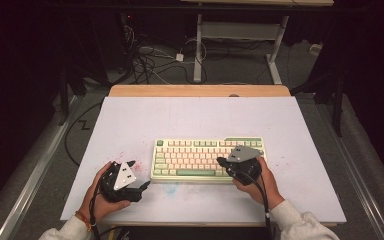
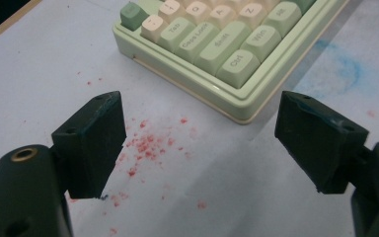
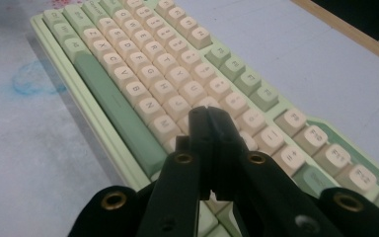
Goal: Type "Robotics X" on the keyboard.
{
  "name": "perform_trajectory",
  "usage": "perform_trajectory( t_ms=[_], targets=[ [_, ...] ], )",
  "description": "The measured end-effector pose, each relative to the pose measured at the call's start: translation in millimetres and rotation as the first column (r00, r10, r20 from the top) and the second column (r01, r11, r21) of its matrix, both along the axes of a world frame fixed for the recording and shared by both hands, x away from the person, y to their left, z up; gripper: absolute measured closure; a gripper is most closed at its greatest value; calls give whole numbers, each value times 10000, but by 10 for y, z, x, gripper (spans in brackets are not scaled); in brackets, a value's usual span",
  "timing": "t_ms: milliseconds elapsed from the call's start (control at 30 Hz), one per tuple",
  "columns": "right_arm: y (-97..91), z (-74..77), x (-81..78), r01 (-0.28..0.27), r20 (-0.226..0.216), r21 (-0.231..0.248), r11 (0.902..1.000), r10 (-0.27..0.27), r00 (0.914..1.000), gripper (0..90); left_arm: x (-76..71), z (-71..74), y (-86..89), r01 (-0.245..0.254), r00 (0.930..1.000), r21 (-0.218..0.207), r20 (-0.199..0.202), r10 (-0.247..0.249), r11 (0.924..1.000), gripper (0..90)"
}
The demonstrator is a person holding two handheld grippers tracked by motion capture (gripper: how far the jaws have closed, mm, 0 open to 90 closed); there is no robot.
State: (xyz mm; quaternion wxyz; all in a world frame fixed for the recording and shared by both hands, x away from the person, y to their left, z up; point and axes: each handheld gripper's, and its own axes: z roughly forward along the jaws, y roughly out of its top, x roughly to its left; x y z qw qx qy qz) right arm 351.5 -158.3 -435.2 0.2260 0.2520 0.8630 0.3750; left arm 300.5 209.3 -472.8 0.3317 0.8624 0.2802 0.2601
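A pale green keyboard (image 1: 190, 155) with cream and green keys lies in the middle of the white board (image 1: 200, 117). My right gripper (image 1: 221, 161) is shut with nothing between its jaws, and its tips hover over the keys in the right half. In the right gripper view the joined tips (image 3: 208, 114) point at the cream keys of the keyboard (image 3: 143, 59). My left gripper (image 1: 145, 185) rests low on the board just off the keyboard's near left corner. Its jaws stand wide open (image 2: 200, 143) and empty, facing that corner of the keyboard (image 2: 217, 44).
Red specks (image 2: 145, 145) dot the board beneath the left gripper, and a blue smear (image 3: 32, 79) lies in front of the keyboard. A wooden table edge (image 1: 200, 90) runs along the far side. Cables (image 1: 150, 62) and desk legs (image 1: 198, 50) stand on the floor beyond.
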Motion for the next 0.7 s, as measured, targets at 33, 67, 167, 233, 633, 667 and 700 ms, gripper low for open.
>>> perform_trajectory(
  t_ms=[33, 67, 167, 233, 633, 667, 700],
  targets=[
    [31, -7, 32, -36, 36, -58, 10000, 36, 10000, 898, -5, -6, 4, 14, 10000, -49, -72, -14, 10000, 184],
    [62, -16, 61, -27, 14, -119, 9999, 27, 10000, 898, -10, -13, 2, 12, 10000, -20, -74, -12, 10000, 184],
    [130, -53, 162, 26, -68, -291, 9996, -28, 10000, 898, -16, -20, -4, 59, 9999, 36, -113, -58, 10000, 184],
    [162, -72, 221, 61, -104, -382, 9993, -65, 9999, 898, -18, -22, -11, 86, 9999, 99, -89, -85, 9999, 183],
    [303, -132, 395, 104, -370, -499, 9987, -122, 9992, 897, -9, -38, -26, 161, 9997, 166, -184, -158, 9997, 183],
    [316, -132, 401, 99, -359, -518, 9986, -118, 9993, 897, -8, -38, -25, 169, 9997, 159, -195, -166, 9997, 184],
    [330, -132, 407, 93, -322, -571, 9983, -111, 9994, 897, -8, -39, -25, 174, 9996, 153, -208, -171, 9997, 184]
  ],
)
